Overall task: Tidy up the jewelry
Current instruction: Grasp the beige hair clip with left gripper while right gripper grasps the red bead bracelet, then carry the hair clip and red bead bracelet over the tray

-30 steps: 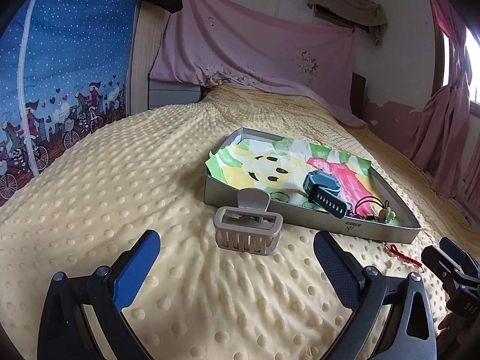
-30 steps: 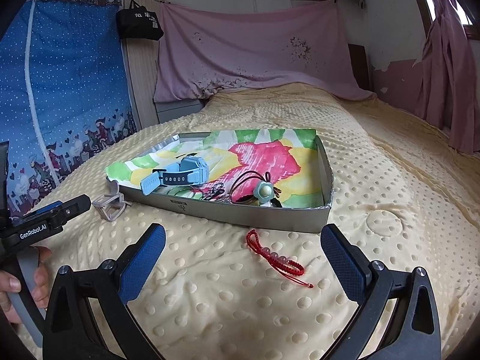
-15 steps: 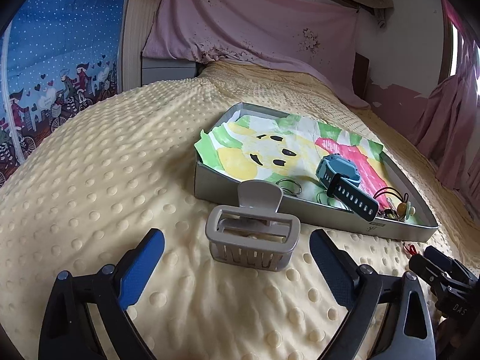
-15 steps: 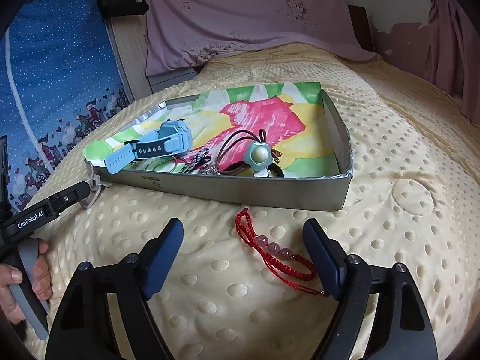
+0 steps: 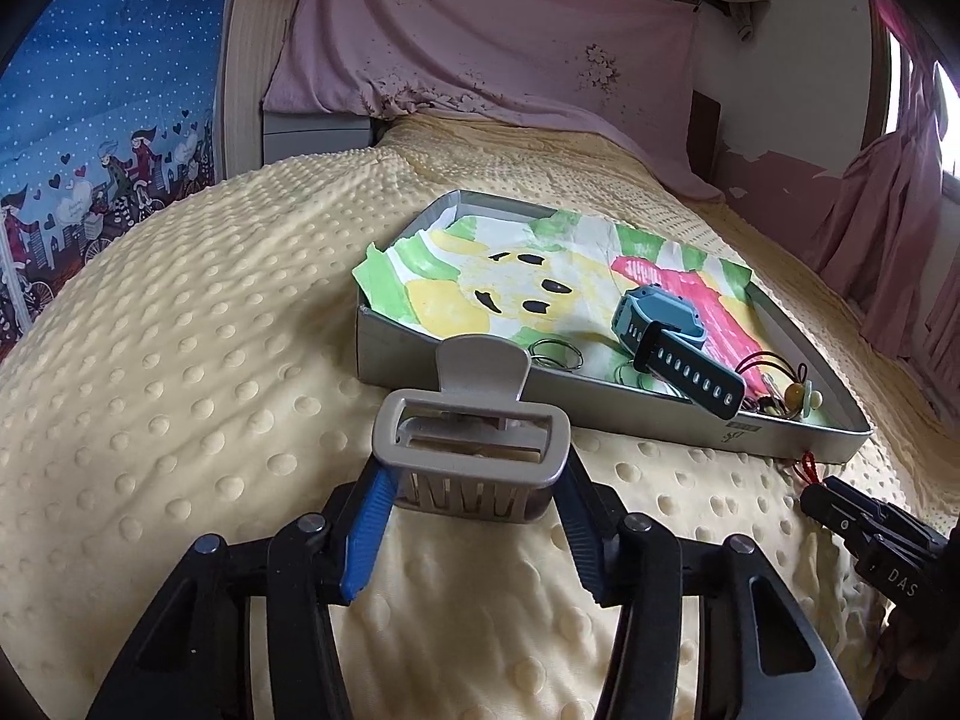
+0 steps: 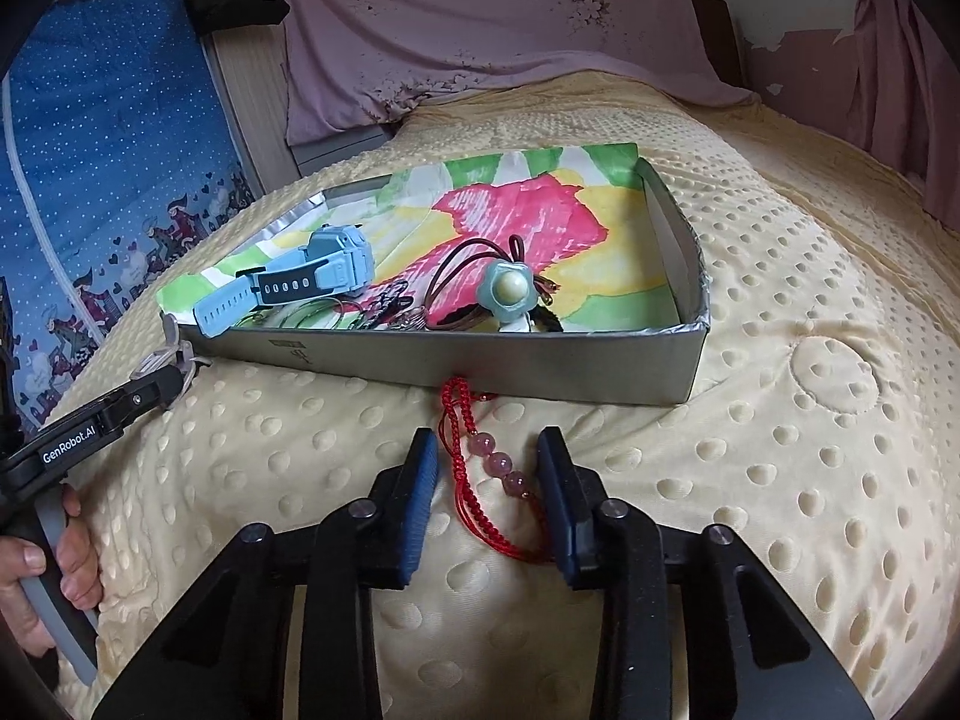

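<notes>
Two tools work the bed: left tool (image 5: 471, 483) clamps the beige hair claw (image 5: 471, 438), right tool (image 6: 487, 495) half-closed, straddles the red beaded bracelet (image 6: 480, 468).

Pale yellow, dot-embossed bedspread (image 5: 180, 360). Beige hair claw clip (image 5: 471, 438). Grey tray (image 6: 540, 369), lined with paper (image 6: 540, 222) in pink, yellow, green, white. Light blue watch (image 6: 324, 267), black strap section. Red braided bracelet (image 6: 474, 468), pink beads. Mint-green pendant (image 6: 507, 294), cream centre. Blue gripper pads (image 5: 366, 531), black frames. Pink wall cloth (image 5: 480, 54).
</notes>
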The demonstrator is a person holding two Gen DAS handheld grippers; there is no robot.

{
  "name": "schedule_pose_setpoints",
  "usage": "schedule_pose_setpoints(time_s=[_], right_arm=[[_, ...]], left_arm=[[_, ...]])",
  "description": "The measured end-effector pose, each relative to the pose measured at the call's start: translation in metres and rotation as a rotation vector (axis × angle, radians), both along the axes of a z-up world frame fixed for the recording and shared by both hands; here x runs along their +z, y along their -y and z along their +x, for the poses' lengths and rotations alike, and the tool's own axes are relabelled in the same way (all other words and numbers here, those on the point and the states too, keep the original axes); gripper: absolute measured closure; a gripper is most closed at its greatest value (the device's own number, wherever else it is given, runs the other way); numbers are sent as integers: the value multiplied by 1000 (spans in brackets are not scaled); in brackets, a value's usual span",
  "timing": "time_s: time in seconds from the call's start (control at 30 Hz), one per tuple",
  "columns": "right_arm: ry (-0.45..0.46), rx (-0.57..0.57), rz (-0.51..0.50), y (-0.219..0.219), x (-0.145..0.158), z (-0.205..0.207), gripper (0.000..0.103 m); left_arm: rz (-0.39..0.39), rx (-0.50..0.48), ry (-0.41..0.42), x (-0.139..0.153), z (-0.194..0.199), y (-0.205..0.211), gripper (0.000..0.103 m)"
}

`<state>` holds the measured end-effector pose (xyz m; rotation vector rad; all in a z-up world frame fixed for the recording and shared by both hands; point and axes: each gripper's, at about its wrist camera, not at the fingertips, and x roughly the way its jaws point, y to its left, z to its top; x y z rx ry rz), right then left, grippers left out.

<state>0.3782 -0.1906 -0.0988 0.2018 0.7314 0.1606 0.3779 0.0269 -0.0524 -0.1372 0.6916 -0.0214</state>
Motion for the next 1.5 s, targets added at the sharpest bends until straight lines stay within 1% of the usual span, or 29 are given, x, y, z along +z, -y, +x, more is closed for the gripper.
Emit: schedule_pose_setpoints(time_s=[0.03,0.1,0.23,0.3,0.37,0.53,0.73,1.1,1.2,1.33,1.5], right_arm=[[1,3,0,-1,0,0,78],[2,10,0,-2,-1,-1,81],[0,27,1,-4,-1,-3,89],[-1,36,2,-7,-1,-4,90],[-1,48,2,-10,-1,-4,94],[4,94,9,-18,0,-6,95],[39,131,-3,-26,5,-15,96],[121,153,53,-24,25,-35,96],[136,158,63,-24,29,-39,96],[155,162,69,-24,34,-44,96],[191,166,75,-25,48,-47,96]], left_arm=[[2,-1,1,0,0,1,54],[5,-5,3,0,-2,2,57],[3,-17,4,1,-5,3,66],[6,-22,3,1,-5,4,66],[15,-27,4,1,-5,6,66],[31,-54,11,3,-7,14,66],[43,-94,20,6,-13,24,66],[28,-139,64,18,-38,37,67],[40,-149,83,21,-46,43,67],[33,-161,101,27,-55,47,67],[32,-172,135,37,-64,53,67]])
